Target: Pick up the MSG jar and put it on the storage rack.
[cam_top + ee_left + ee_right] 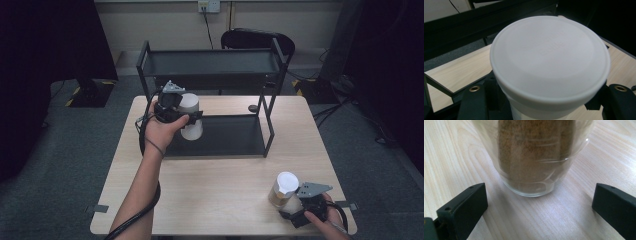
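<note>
Gripping white lidded plastic cup point(190, 117) with left gripper point(181, 114), ten o'clock on table. Gaping wide with right gripper point(296, 207) beside brown-filled clear cup point(283, 190), five o'clock.

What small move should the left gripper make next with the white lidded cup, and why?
Probably carry it on over the rack's lower shelf and lower it there. The left gripper is shut on the white lidded cup, held at the black rack's open left end. The right gripper stands open by the clear cup.
</note>
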The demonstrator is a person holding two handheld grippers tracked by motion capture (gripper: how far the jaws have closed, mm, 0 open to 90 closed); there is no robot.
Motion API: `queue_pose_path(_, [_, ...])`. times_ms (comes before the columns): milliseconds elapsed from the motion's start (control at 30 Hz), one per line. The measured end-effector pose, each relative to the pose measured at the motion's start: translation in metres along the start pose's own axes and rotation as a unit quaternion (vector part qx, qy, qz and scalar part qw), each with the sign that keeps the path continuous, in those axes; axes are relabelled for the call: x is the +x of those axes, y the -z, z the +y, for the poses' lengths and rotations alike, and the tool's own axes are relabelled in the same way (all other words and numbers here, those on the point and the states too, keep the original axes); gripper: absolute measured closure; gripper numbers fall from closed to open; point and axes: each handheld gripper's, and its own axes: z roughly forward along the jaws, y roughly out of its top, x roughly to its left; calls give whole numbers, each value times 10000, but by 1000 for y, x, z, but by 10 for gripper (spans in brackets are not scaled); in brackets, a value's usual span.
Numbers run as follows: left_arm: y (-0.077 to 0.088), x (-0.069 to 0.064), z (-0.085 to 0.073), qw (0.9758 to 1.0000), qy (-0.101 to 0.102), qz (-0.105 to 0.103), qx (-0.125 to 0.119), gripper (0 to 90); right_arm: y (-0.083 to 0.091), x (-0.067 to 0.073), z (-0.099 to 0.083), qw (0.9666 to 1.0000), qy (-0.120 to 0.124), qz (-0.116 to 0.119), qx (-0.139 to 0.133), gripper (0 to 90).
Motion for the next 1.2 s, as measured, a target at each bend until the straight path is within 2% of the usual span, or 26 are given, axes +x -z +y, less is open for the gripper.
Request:
queue_pose_path(300, [12,-2,17,9999,-36,81,-53,349,0,0,0,10000,2,3,-1,0])
queue_pose_path(533, [20,1,25,9999,35,100,-119,349,0,0,0,10000,4,7,-2,0])
queue_pose_path(867, [31,-1,42,9997,-14,192,-137,348,0,0,0,10000,4,7,-1,0])
queue_pose_path(1200, [44,-1,65,9998,-28,131,-168,348,0,0,0,10000,6,9,3,0])
